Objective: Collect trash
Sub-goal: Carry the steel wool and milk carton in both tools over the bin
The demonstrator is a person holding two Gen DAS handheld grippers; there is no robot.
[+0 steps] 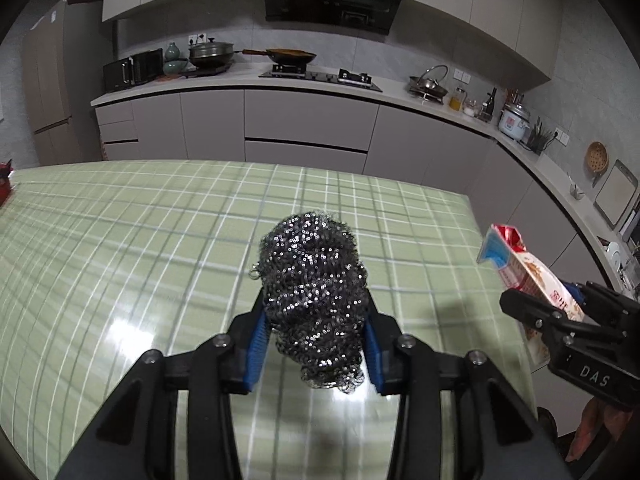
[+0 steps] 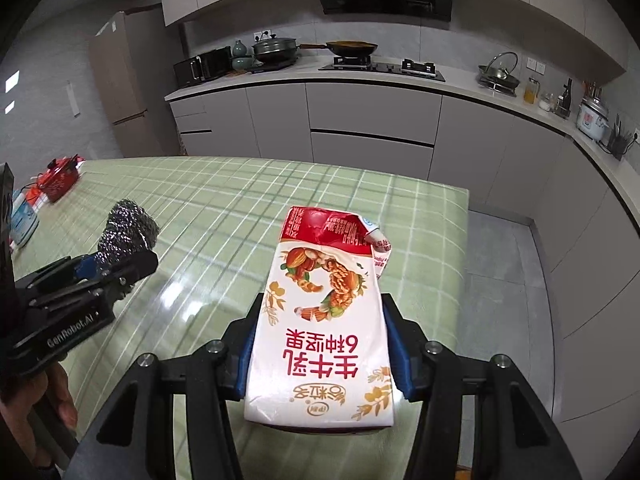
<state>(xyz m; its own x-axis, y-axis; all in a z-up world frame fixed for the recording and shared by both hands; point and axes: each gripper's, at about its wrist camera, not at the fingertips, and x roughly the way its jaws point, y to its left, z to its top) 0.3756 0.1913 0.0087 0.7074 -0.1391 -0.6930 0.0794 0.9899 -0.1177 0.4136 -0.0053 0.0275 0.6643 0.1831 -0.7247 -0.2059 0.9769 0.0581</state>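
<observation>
Now both pieces of trash are held clear above the desk.

Between the blue pads of the left gripper (image 1: 316,316) a steel-wool scourer (image 1: 312,292) is clamped, its long axis lying along the fingers and its far end jutting past them. To the right of the scourer, the right gripper (image 2: 320,344) is closed on a crumpled milk carton (image 2: 324,320), which is likewise held lengthwise, torn top pointing away. Beneath both, the green checked desk (image 1: 120,240) is seen bare around the scourer. No bin is shown in either view, so which hand is nearer to one cannot be told.
</observation>
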